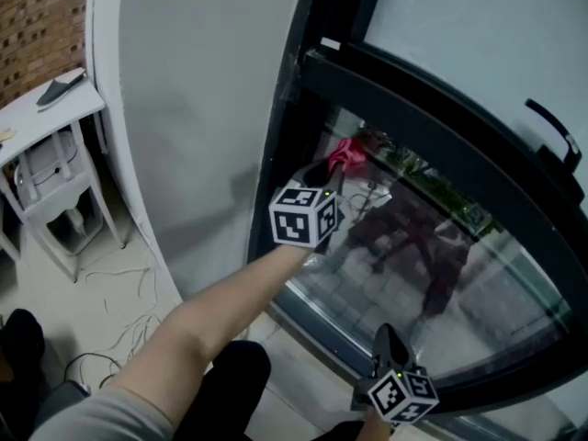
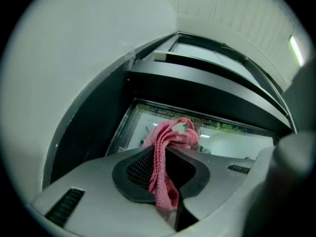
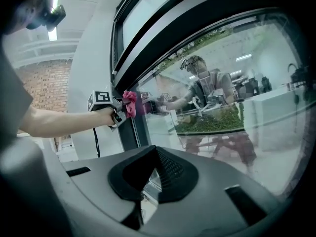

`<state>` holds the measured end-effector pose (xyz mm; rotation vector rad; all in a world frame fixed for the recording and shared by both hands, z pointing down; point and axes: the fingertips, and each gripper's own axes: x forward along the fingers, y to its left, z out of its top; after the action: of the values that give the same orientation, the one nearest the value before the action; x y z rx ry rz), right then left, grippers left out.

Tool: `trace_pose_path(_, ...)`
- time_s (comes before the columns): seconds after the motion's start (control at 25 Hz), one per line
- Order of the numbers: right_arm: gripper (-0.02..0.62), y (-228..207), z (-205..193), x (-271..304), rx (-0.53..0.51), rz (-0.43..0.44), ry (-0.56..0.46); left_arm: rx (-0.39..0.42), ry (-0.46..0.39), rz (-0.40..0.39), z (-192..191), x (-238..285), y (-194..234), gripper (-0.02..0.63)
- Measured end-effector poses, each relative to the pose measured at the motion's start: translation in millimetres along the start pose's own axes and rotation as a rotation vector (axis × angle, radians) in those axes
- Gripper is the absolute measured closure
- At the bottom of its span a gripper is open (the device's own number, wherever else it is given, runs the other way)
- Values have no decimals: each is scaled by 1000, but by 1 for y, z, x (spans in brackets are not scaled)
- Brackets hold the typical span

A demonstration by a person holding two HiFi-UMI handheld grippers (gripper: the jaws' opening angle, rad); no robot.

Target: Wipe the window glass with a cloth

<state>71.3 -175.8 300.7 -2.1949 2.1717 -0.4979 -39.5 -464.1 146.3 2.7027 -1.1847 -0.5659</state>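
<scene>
A pink cloth (image 1: 349, 152) is pressed near the upper left corner of the lower window glass (image 1: 441, 283), just under the black crossbar. My left gripper (image 1: 336, 167) is shut on the cloth, with a bare forearm reaching up behind it. In the left gripper view the cloth (image 2: 170, 137) bunches past the jaws (image 2: 165, 154) against the glass (image 2: 232, 143), and its tail hangs between the pads. My right gripper (image 1: 390, 340) is low by the bottom of the pane, shut and holding nothing (image 3: 157, 154). The right gripper view also shows the cloth (image 3: 130, 102) on the glass (image 3: 222, 83).
The black window frame (image 1: 280, 145) meets a white wall (image 1: 193, 108) on the left. A black handle (image 1: 557, 136) sits on the upper sash. A white side table (image 1: 46, 118) stands at far left, with cables (image 1: 119, 324) on the floor.
</scene>
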Motion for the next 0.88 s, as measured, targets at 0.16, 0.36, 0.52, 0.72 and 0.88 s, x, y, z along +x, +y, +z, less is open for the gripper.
trace_pose_path(0.16, 595, -8, 0, -9, -7, -5, -20, 79, 60, -39, -20, 4, -28, 561)
trace_pose_path(0.36, 595, -25, 1, -29, 5, -53, -23, 114, 80, -81, -29, 5, -56, 561)
trace_pose_path(0.52, 595, -39, -1, -43, 8, -78, -30, 121, 85, -100, -36, 4, -77, 561)
trace_pose_path(0.72, 595, -59, 0, -61, 15, -102, -48, 133, 98, -120, -45, 4, -103, 561)
trace_pose_path(0.88, 595, -68, 1, -76, 28, -132, -51, 135, 114, -133, -55, 1, -125, 561)
